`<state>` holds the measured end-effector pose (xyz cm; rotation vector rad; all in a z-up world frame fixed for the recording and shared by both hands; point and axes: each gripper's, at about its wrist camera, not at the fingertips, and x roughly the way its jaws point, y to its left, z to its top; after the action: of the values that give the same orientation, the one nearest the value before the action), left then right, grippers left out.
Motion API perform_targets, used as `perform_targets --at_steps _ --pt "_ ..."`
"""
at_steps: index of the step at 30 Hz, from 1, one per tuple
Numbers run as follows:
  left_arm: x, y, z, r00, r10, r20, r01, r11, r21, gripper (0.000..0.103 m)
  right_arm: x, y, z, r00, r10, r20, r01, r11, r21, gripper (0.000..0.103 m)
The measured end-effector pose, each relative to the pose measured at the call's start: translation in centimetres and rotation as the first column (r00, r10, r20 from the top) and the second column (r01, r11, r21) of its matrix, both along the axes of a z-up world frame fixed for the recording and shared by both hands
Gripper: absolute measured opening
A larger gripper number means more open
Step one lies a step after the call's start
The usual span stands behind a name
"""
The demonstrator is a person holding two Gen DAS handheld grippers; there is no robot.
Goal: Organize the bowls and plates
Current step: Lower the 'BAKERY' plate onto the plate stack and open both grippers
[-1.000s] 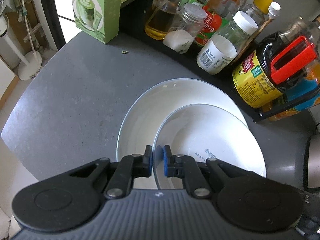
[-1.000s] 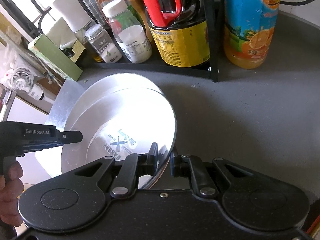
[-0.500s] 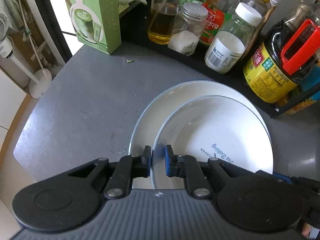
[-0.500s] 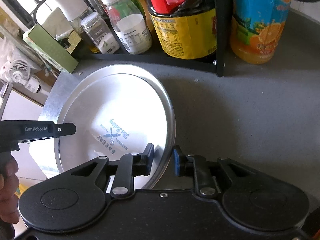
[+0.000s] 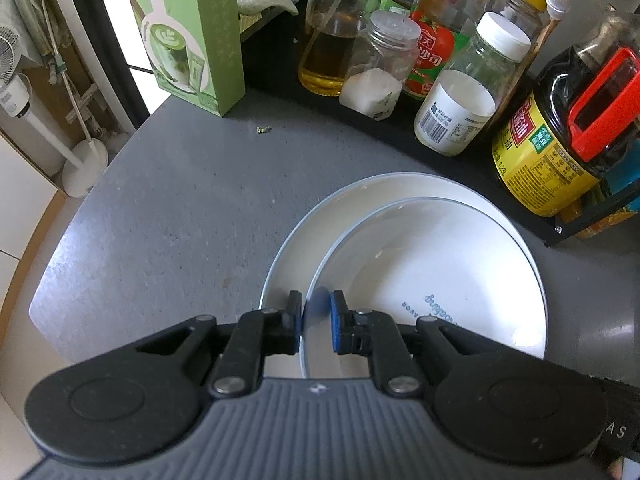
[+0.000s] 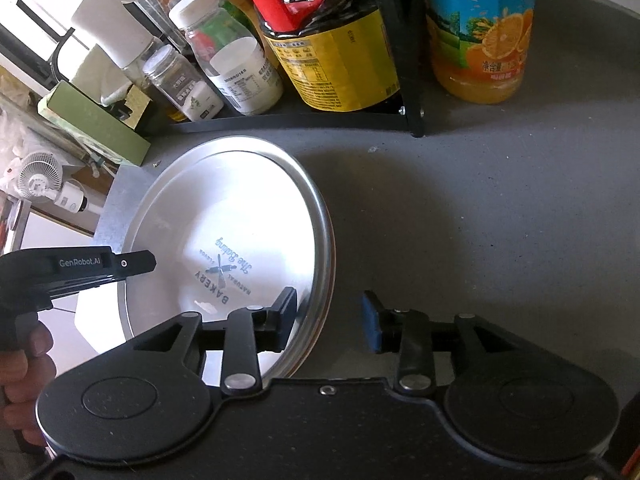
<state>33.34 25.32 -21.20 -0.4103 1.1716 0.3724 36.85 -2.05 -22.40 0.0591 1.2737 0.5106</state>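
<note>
- Resting one inside the other, a smaller white plate (image 5: 440, 280) with a blue bakery logo lies on a larger white plate (image 5: 320, 224) on the grey desk (image 5: 160, 220), just in front of a black rack (image 6: 412, 92) of bottles.
- Seen from the left wrist, the left claw (image 5: 316, 322) straddles the near-left rim of the smaller plate, one blue pad on each side; a narrow gap shows between the right pad and the rim, so whether it grips cannot be told.
- Seen from the right wrist, the right claw (image 6: 330, 318) stands wide open at the plates' opposite edge, its left finger over the plate rim, its right finger over bare desk, holding nothing.
- Behind the plates, the rack carries a dark soy sauce jug (image 5: 568, 136) with a red handle, a white-capped jar (image 5: 460, 108) and an oil bottle (image 5: 336, 36).
- An orange juice bottle (image 6: 484, 28) stands on the desk just right of the rack; a green matcha latte box (image 5: 188, 32) stands at its left end.
</note>
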Motion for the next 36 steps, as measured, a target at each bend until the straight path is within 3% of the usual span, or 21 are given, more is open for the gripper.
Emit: perform_targets --at_steps 11,26,32,36 --pt "-0.1 0.0 0.3 1.000 -0.026 -0.009 0.026 1.000 0.013 0.013 -0.2 -0.2 0.4 1.000 -0.012 0.019 0.013 1.000 -0.025 0.060" --pt "-1.2 2.4 -0.3 0.999 -0.008 0.031 0.013 0.989 -0.145 0.011 -0.9 -0.3 -0.8 0.990 -0.136 -0.022 0.135 0.990 -0.039 0.063" --pt "-1.9 3.8 -0.4 0.998 0.037 0.045 -0.024 0.966 -0.256 0.008 -1.4 -0.2 -0.6 0.982 -0.188 -0.016 0.187 0.982 -0.037 0.063" --pt "-2.0 4.2 -0.2 0.999 0.025 0.048 -0.010 0.960 -0.279 0.007 -1.6 -0.4 -0.2 0.977 -0.214 -0.008 0.213 0.976 -0.037 0.063"
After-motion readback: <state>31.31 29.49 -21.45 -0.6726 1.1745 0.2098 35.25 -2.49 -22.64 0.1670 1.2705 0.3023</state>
